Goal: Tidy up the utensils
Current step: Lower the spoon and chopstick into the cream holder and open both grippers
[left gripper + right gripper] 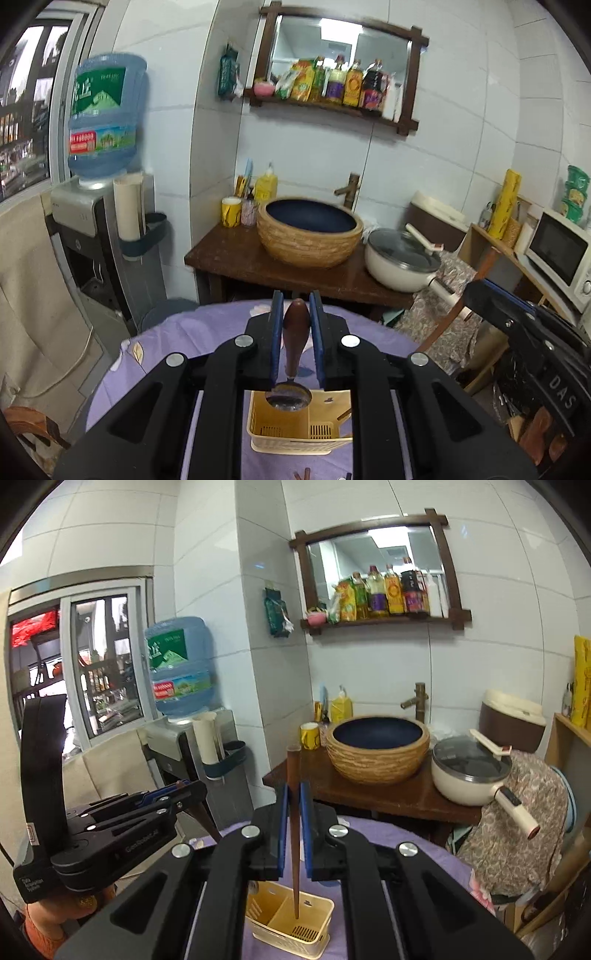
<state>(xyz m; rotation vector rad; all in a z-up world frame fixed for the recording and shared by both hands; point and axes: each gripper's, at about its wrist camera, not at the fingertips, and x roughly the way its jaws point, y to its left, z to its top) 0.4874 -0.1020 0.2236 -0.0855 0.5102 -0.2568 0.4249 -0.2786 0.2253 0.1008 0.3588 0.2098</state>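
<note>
- White-tiled kitchen corner; wood-framed mirror shelf (334, 105) with bottles at 12 o'clock in both views.
- Water dispenser (99, 206) with blue jug at 10 o'clock in left wrist view.
- Dark wood counter (236, 254) carries woven-sided basin (309, 232) and lidded white pot (400, 260), pot just beside basin at its 3 o'clock.
- Microwave (559, 254) at 3 o'clock in left wrist view.
- Surface (177, 332) has purple patterned cloth; yellow utensil caddy (301, 424) sits on it at 6 o'clock, divided into compartments.
- Left gripper (296, 332): blue pads clamped on spoon (295, 343) by its brown wooden handle. Metal bowl hangs down over caddy's left compartment, apart from it as far as I can tell.
- Right gripper (294, 830): pads clamped together on dark brown chopstick (295, 830), near upright. Thin tip points into caddy; can't tell if it touches the bottom.
- Left gripper also shows in right wrist view at 9 o'clock; the two are well apart.
</note>
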